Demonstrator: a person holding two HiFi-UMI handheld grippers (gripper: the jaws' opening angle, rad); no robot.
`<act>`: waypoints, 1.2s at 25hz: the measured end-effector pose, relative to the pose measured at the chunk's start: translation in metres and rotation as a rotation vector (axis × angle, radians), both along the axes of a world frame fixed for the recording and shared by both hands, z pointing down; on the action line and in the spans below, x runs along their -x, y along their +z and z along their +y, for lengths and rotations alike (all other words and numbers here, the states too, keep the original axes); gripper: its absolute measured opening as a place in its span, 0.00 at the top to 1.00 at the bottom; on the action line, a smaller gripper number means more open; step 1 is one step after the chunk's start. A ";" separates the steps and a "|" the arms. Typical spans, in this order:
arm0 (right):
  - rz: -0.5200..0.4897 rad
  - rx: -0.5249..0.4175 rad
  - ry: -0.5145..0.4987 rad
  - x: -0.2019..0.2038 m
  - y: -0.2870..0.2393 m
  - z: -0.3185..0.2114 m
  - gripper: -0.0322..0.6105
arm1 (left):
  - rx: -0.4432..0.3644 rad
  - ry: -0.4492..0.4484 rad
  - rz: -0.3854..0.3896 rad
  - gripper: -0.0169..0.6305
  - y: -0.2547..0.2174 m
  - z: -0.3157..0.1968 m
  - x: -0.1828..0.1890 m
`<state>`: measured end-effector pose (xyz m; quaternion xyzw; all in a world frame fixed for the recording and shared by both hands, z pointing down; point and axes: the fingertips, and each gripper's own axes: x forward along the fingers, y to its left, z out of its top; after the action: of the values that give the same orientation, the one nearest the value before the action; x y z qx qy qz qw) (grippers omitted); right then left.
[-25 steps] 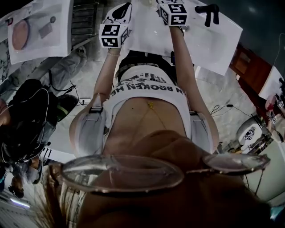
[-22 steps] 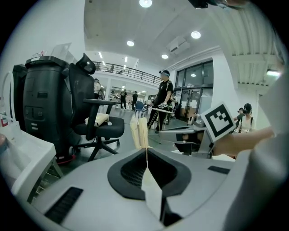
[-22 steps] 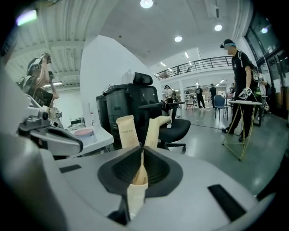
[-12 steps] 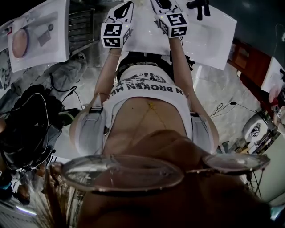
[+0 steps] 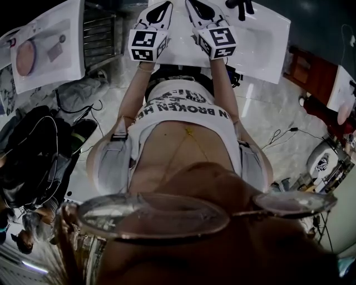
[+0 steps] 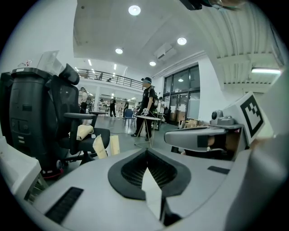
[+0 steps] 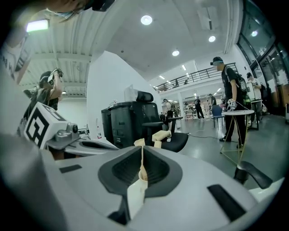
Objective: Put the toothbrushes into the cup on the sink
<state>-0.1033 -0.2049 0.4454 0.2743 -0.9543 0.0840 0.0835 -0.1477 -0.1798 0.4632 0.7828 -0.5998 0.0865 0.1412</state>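
White sink (image 5: 261, 47) and black faucet (image 5: 240, 6) top the head view; left gripper (image 5: 159, 12) and right gripper (image 5: 198, 10) hang side by side over the sink's near side, with no toothbrushes or cup showing beside it. Left gripper view faces an open hall away from the sink, jaws clenched on nothing. Right gripper view: jaws have just pinched together, empty, so probably no brush is picked up yet.
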 end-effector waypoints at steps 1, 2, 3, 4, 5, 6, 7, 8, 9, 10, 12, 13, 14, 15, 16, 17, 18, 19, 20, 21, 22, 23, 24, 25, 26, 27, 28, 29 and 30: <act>-0.002 -0.006 0.000 -0.004 -0.003 0.002 0.90 | -0.005 0.005 -0.002 0.95 -0.003 0.001 -0.005; -0.002 -0.012 0.000 -0.007 -0.006 0.004 0.90 | -0.010 0.010 -0.005 0.95 -0.005 0.002 -0.010; -0.004 -0.017 0.000 -0.010 -0.008 0.006 0.90 | -0.014 0.014 -0.008 0.95 -0.008 0.003 -0.014; -0.007 -0.021 0.000 -0.013 -0.011 0.008 0.90 | -0.019 0.019 -0.010 0.95 -0.010 0.004 -0.018; -0.009 -0.023 -0.001 -0.015 -0.013 0.011 0.90 | -0.023 0.023 -0.013 0.95 -0.013 0.006 -0.021; -0.010 -0.023 -0.002 -0.017 -0.015 0.013 0.90 | -0.029 0.028 -0.016 0.95 -0.016 0.007 -0.025; -0.009 -0.023 -0.002 -0.020 -0.017 0.015 0.90 | -0.035 0.032 -0.021 0.95 -0.019 0.008 -0.029; -0.009 -0.024 -0.004 -0.023 -0.018 0.016 0.90 | -0.041 0.037 -0.023 0.95 -0.022 0.009 -0.033; -0.014 -0.028 -0.005 -0.025 -0.021 0.017 0.90 | -0.047 0.040 -0.023 0.95 -0.024 0.009 -0.037; -0.020 -0.035 -0.005 -0.027 -0.024 0.018 0.90 | -0.052 0.043 -0.021 0.95 -0.027 0.008 -0.041; -0.028 -0.050 -0.007 -0.031 -0.030 0.019 0.90 | -0.064 0.045 -0.017 0.95 -0.033 0.008 -0.047; -0.028 -0.055 -0.008 -0.032 -0.033 0.021 0.90 | -0.071 0.045 -0.016 0.95 -0.036 0.009 -0.050; -0.026 -0.059 -0.009 -0.034 -0.035 0.024 0.90 | -0.078 0.044 -0.014 0.95 -0.040 0.010 -0.053; -0.024 -0.061 -0.011 -0.036 -0.036 0.028 0.90 | -0.085 0.044 -0.014 0.95 -0.043 0.012 -0.055; -0.026 -0.065 -0.011 -0.038 -0.039 0.031 0.90 | -0.092 0.045 -0.014 0.95 -0.045 0.015 -0.058; -0.032 -0.074 -0.012 -0.039 -0.042 0.034 0.90 | -0.099 0.046 -0.014 0.95 -0.048 0.017 -0.060; -0.041 -0.086 -0.012 -0.040 -0.046 0.037 0.90 | -0.105 0.047 -0.016 0.95 -0.050 0.019 -0.062; -0.048 -0.097 -0.014 -0.042 -0.049 0.039 0.90 | -0.110 0.048 -0.018 0.95 -0.051 0.020 -0.065; -0.050 -0.104 -0.016 -0.043 -0.051 0.041 0.90 | -0.113 0.047 -0.019 0.95 -0.053 0.022 -0.067; -0.050 -0.108 -0.018 -0.046 -0.052 0.042 0.90 | -0.116 0.046 -0.020 0.95 -0.054 0.023 -0.069; -0.050 -0.109 -0.019 -0.048 -0.053 0.044 0.90 | -0.119 0.045 -0.020 0.95 -0.055 0.024 -0.070; -0.050 -0.110 -0.020 -0.050 -0.054 0.045 0.90 | -0.121 0.043 -0.020 0.95 -0.057 0.025 -0.072; -0.051 -0.110 -0.020 -0.052 -0.055 0.046 0.90 | -0.122 0.042 -0.020 0.95 -0.058 0.027 -0.073; -0.052 -0.111 -0.021 -0.053 -0.056 0.048 0.90 | -0.124 0.040 -0.022 0.95 -0.059 0.028 -0.075; -0.053 -0.113 -0.024 -0.055 -0.057 0.049 0.90 | -0.126 0.038 -0.023 0.95 -0.061 0.030 -0.076; -0.053 -0.115 -0.029 -0.056 -0.058 0.051 0.90 | -0.128 0.036 -0.025 0.95 -0.062 0.031 -0.076; -0.052 -0.117 -0.033 -0.057 -0.059 0.053 0.90 | -0.130 0.033 -0.026 0.95 -0.063 0.033 -0.077; -0.050 -0.120 -0.038 -0.057 -0.059 0.055 0.90 | -0.133 0.030 -0.026 0.95 -0.064 0.035 -0.078; -0.050 -0.122 -0.042 -0.058 -0.060 0.057 0.90 | -0.136 0.025 -0.026 0.95 -0.064 0.037 -0.078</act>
<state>-0.0453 -0.1480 0.3858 0.2563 -0.9651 0.0309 0.0446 -0.0693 -0.1429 0.3989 0.7969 -0.5962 0.0574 0.0788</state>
